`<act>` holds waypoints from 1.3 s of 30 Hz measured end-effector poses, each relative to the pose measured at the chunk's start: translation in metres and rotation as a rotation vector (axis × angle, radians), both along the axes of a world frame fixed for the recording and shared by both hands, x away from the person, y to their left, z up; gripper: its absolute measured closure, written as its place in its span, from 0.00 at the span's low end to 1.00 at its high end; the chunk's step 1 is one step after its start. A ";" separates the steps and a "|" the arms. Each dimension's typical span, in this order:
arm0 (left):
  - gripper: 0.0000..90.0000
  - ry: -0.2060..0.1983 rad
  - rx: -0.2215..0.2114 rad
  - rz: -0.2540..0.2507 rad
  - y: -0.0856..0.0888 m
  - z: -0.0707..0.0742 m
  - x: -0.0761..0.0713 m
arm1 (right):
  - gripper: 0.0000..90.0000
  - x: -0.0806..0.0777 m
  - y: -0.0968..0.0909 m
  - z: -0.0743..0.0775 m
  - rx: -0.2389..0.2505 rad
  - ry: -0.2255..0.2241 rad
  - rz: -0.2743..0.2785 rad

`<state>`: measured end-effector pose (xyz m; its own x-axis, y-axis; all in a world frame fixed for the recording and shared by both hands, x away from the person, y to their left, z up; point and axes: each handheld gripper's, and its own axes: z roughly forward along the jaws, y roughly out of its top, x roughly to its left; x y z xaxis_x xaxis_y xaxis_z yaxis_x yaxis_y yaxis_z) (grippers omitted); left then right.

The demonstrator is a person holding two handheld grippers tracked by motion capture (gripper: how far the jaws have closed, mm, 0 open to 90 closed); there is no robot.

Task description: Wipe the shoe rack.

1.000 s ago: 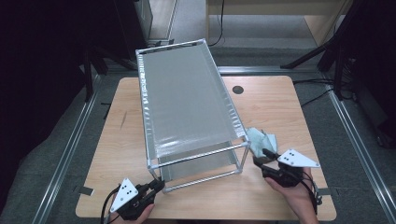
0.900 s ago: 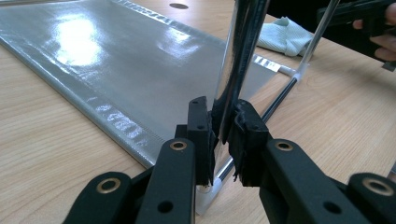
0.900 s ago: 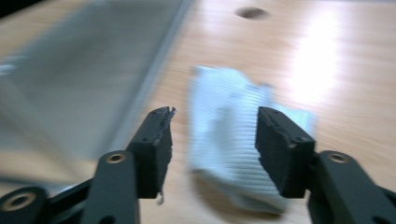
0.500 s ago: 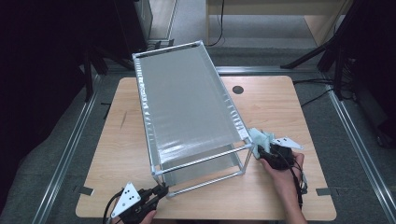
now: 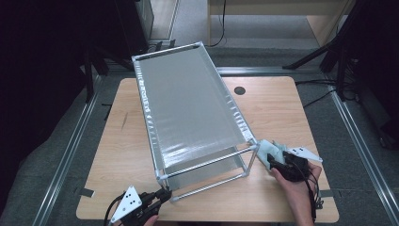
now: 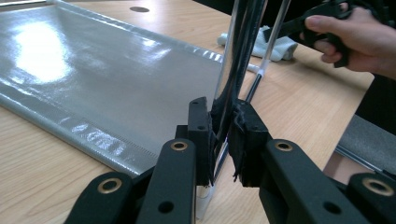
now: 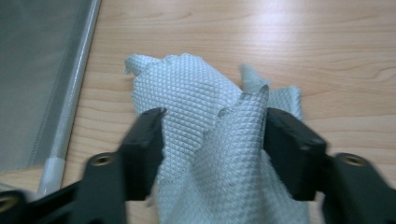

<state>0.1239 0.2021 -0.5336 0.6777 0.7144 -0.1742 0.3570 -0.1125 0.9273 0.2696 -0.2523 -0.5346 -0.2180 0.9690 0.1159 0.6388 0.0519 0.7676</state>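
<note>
1. A round-cornered wooden table is carrying everything, with a small dark round grommet sitting near its far edge.

2. A long rack of thin white-and-metal tubes is standing on the table, running from the far left toward the near middle. A glossy grey sheet is stretching across its top, and a second grey sheet is lying low inside the frame, close to the tabletop.

3. The person's right hand is reaching in from the near right edge, wrapping around the right gripper; in the left gripper view the same hand is showing beyond the rack's near tubes.

4. The left gripper is sitting at the near left corner of the rack with its grey three-cornered plate on top. In the left gripper view its jaws are pressing together on a thin upright tube of the frame, pinching it between the pads.

5. A pale blue-white waffle-weave cloth is lying crumpled on the table just beside the rack's near right corner post. The right gripper is pointing down at it, its jaws standing spread on either side of the bunched fabric; they have just been opening, the cloth is between them, and the pads are sitting at its edges.
</note>
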 end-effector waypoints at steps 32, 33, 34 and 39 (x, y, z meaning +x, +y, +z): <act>0.88 0.018 0.007 -0.041 -0.008 0.000 0.003 | 0.48 -0.003 0.000 -0.013 -0.121 0.036 -0.116; 0.88 0.016 0.009 -0.041 -0.008 0.000 0.003 | 0.56 -0.003 0.001 -0.012 -0.122 0.041 -0.121; 0.88 0.014 0.009 -0.040 -0.009 0.000 0.003 | 0.66 -0.004 0.002 -0.011 -0.121 0.042 -0.116; 0.88 0.016 0.002 -0.044 -0.012 -0.001 0.004 | 0.88 -0.010 0.003 -0.010 -0.041 0.054 0.036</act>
